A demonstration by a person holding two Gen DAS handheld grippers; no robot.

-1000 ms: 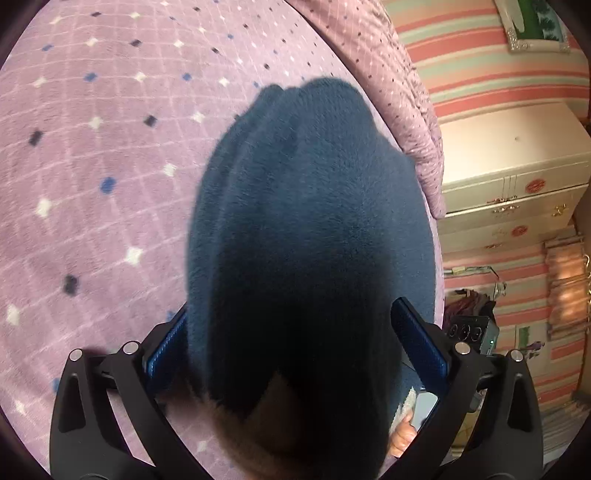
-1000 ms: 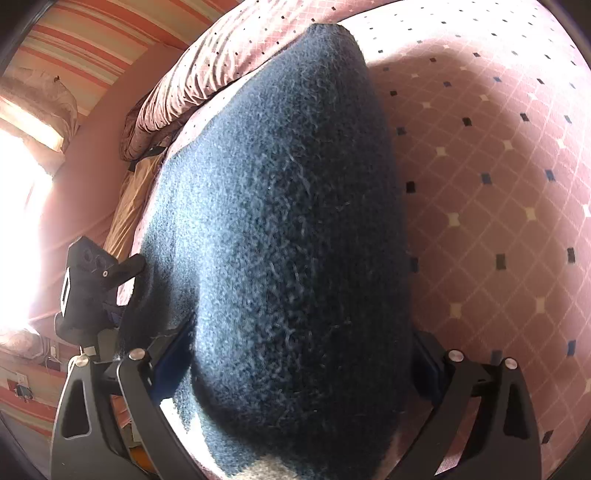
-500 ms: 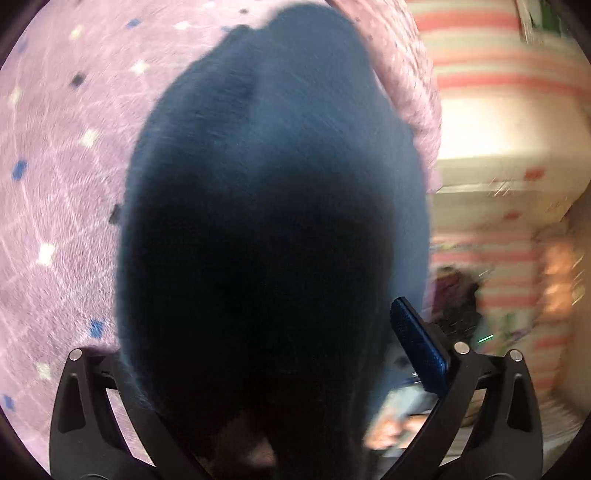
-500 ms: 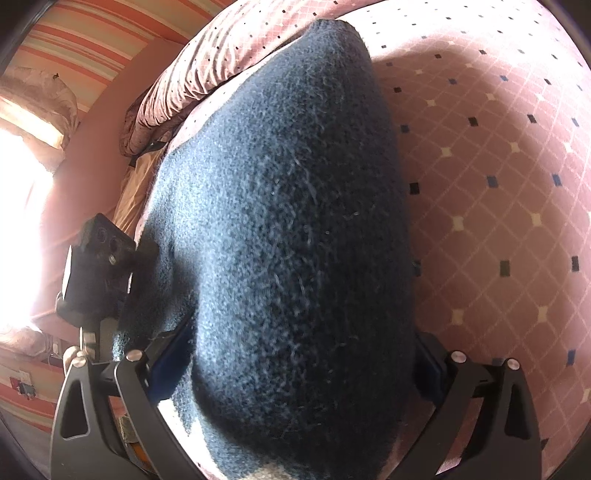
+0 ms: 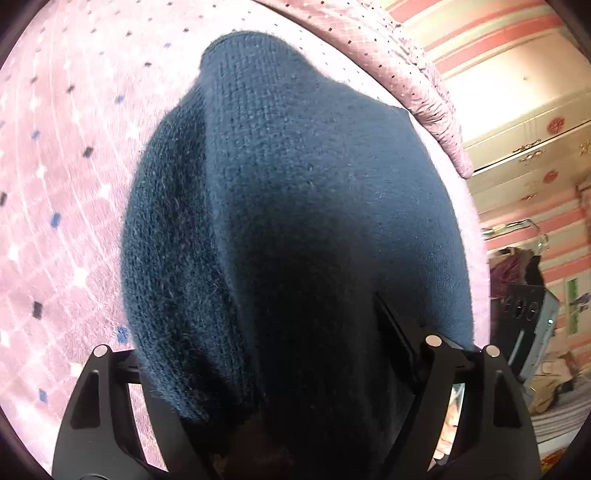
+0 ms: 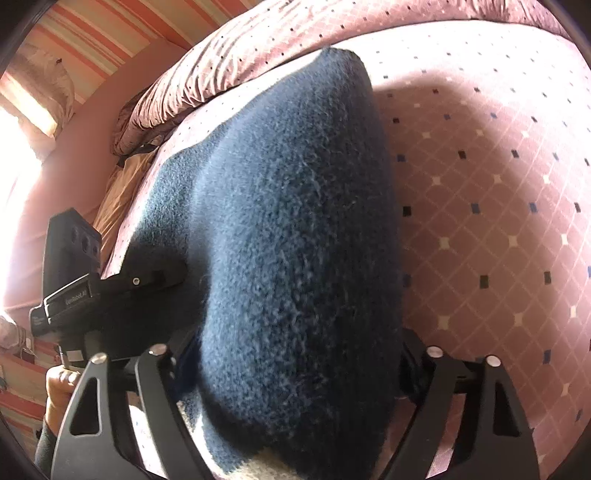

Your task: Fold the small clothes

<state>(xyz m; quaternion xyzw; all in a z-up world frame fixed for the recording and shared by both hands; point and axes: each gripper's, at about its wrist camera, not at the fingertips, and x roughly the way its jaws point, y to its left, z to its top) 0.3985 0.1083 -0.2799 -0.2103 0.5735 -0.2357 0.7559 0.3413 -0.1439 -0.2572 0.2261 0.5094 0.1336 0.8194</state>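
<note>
Fold barely begun: dark blue knitted garment (image 5: 295, 221) bunched between jaws of left gripper (image 5: 280, 398) and right gripper (image 6: 295, 398), both closing on it, lifted off pink bed cover (image 6: 498, 184), flattening and folding left

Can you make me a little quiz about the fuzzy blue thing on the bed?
1. True or false: the blue knit garment lies on a green bedspread.
2. Pick one: the bedspread is patterned with A) flowers, B) little diamonds and squares, C) cartoon animals.
3. Fill in: the wall above the cream dresser has pink ____.

Key: 1) false, the bedspread is pink; 2) B; 3) stripes.
</note>
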